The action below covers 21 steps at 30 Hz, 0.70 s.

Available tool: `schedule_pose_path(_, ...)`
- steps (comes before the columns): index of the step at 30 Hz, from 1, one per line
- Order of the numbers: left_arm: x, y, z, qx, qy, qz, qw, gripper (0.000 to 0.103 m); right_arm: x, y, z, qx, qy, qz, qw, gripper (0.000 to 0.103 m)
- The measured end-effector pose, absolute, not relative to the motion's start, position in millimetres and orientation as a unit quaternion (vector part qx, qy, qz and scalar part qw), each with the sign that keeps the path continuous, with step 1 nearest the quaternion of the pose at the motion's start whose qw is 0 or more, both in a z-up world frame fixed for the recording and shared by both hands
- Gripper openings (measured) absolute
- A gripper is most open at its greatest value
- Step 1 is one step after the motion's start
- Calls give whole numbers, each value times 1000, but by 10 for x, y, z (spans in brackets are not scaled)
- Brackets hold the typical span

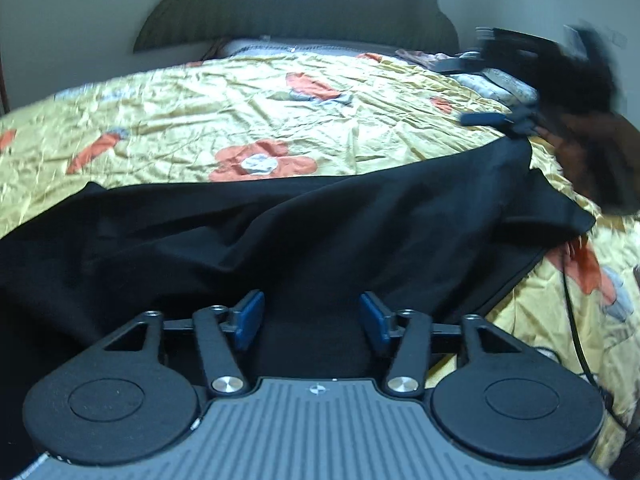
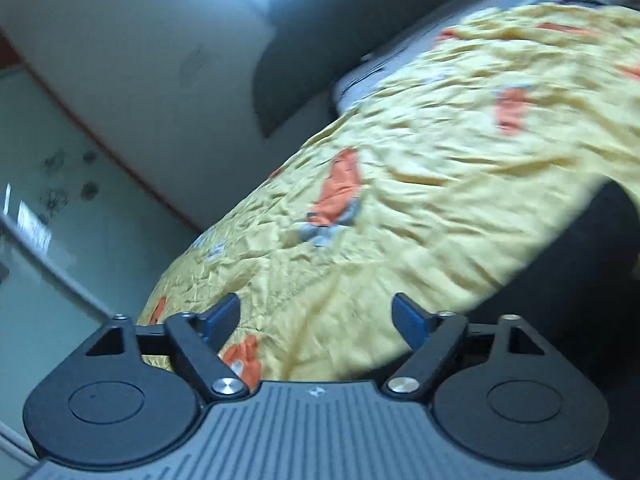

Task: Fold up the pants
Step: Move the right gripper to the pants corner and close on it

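Observation:
Black pants (image 1: 280, 232) lie rumpled across the near side of a bed with a yellow flowered cover (image 1: 248, 112). My left gripper (image 1: 312, 318) is open just above the pants, its blue pads apart with black cloth between and below them. My right gripper shows blurred at the far right of the left wrist view (image 1: 496, 120), at the pants' far right corner. In the right wrist view my right gripper (image 2: 316, 320) is open and empty over the yellow cover (image 2: 400, 200); a dark patch of the pants (image 2: 580, 280) lies at the right. That view is blurred.
A dark headboard (image 1: 296, 12) stands against the white wall at the back. Pillows and clothes (image 1: 496, 80) lie at the bed's far right. A black cable (image 1: 572, 320) runs over the cover at the right. A window and wall (image 2: 60, 200) show at the left.

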State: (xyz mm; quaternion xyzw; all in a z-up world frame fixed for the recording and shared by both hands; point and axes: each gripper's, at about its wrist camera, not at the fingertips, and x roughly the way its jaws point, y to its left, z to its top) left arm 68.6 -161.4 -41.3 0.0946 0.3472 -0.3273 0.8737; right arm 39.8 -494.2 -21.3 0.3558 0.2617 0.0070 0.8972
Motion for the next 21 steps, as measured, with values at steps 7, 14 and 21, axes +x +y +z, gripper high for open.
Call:
schedule_pose_path(7, 567, -1630, -504, 108, 310, -324, 887, 68, -326, -5007, -305, 384, 212, -87, 894, 84)
schedule_pose_path(14, 587, -1587, -516, 86, 307, -335, 887, 70, -340, -5161, -646, 440, 271, -74, 853, 94)
schedule_pose_path(21, 639, -1513, -516, 53, 312, -355, 880, 78, 615, -4937, -178, 328, 252, -25, 910, 93)
